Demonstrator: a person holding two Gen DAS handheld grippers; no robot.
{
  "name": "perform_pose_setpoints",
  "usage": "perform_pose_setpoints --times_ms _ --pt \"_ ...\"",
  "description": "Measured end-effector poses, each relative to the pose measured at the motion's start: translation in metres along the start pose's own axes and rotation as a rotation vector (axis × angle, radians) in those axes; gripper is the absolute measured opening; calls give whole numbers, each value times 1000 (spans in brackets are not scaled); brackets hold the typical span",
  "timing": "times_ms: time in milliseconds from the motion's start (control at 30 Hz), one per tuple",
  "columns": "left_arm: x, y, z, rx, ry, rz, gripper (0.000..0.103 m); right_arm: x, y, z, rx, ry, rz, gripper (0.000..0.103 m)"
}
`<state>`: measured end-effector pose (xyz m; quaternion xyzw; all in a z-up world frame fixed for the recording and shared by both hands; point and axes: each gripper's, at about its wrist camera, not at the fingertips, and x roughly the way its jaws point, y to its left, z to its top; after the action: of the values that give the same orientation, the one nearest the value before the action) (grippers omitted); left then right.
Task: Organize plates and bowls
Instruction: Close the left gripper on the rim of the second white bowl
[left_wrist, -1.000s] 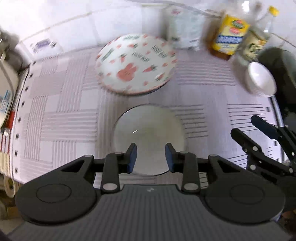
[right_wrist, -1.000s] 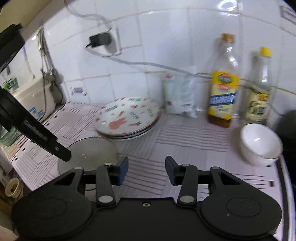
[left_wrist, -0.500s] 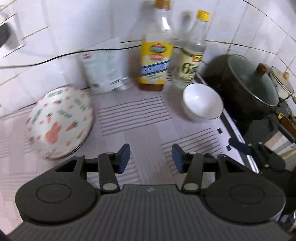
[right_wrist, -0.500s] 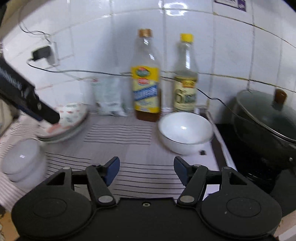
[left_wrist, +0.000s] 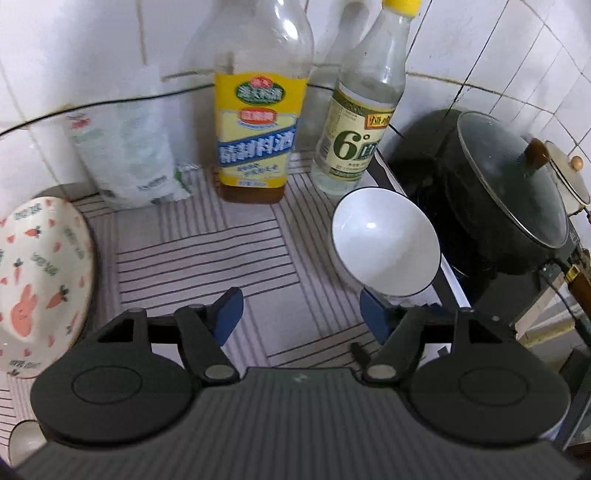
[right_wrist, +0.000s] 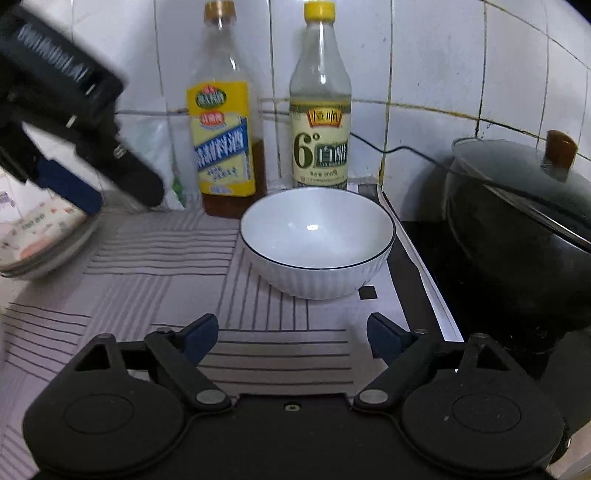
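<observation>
A white ribbed bowl (right_wrist: 317, 240) with a thin dark rim stands on the striped mat, just ahead of my right gripper (right_wrist: 291, 336), which is open and empty. The bowl also shows in the left wrist view (left_wrist: 386, 243), ahead and to the right of my open, empty left gripper (left_wrist: 301, 314). A stack of rabbit-and-carrot patterned plates (left_wrist: 40, 273) sits at the left; its edge shows in the right wrist view (right_wrist: 40, 240). The left gripper (right_wrist: 66, 122) appears in the right wrist view, above those plates.
Two bottles stand by the tiled wall: a yellow-labelled one (right_wrist: 223, 122) and a vinegar bottle (right_wrist: 320, 110). A white plastic bag (left_wrist: 129, 147) leans beside them. A black lidded pot (right_wrist: 517, 221) sits on the stove at the right, close to the bowl.
Both grippers have swung right, from the glass plate and patterned plates toward the white bowl. Both have opened wider. The bowl is now much closer.
</observation>
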<state>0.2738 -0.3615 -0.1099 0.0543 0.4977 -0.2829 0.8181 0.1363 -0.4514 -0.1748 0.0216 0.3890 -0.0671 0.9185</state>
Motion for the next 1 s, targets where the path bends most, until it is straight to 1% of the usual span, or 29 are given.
perform_pose_setpoints --times_ms 33,100,267,333,433,500,533,567,600,633,733,833,867,933,1000 --pt "4 -1 3 -5 3 -18 69 6 2 2 -6 21 -11 91" --pt "13 -3 8 -14 6 -35 69 11 5 6 -9 26 -6 91" --pt "42 -8 16 -10 29 -35 69 29 4 10 16 10 -28 91" --pt "54 -9 18 -5 43 -33 66 34 1 10 33 7 -33 91" --pt "65 -11 20 17 33 -23 63 37 -2 11 39 -15 -34 91" --pt "74 -11 22 11 50 -32 59 37 -6 10 54 -30 -24 91" --pt "78 -11 23 8 57 -31 55 39 -8 10 60 -37 -19 91" --pt "81 -11 24 8 61 -32 49 40 -9 11 61 -41 -18 91" --pt "84 -11 24 12 63 -35 46 41 -8 11 57 -43 -24 91" --pt "87 -12 24 17 66 -38 44 42 -7 12 52 -44 -36 92" --pt "94 -17 25 39 78 -43 41 47 -8 14 56 -56 -37 92" --pt "98 -21 24 55 82 -36 32 52 -8 16 56 -58 -39 95" --pt "100 -22 24 56 81 -38 26 51 -7 15 53 -59 -41 95" --pt "100 -25 24 63 73 -38 20 53 -7 15 56 -62 -41 95" --pt "97 -28 24 96 47 -17 15 55 -8 16 60 -62 -38 95"
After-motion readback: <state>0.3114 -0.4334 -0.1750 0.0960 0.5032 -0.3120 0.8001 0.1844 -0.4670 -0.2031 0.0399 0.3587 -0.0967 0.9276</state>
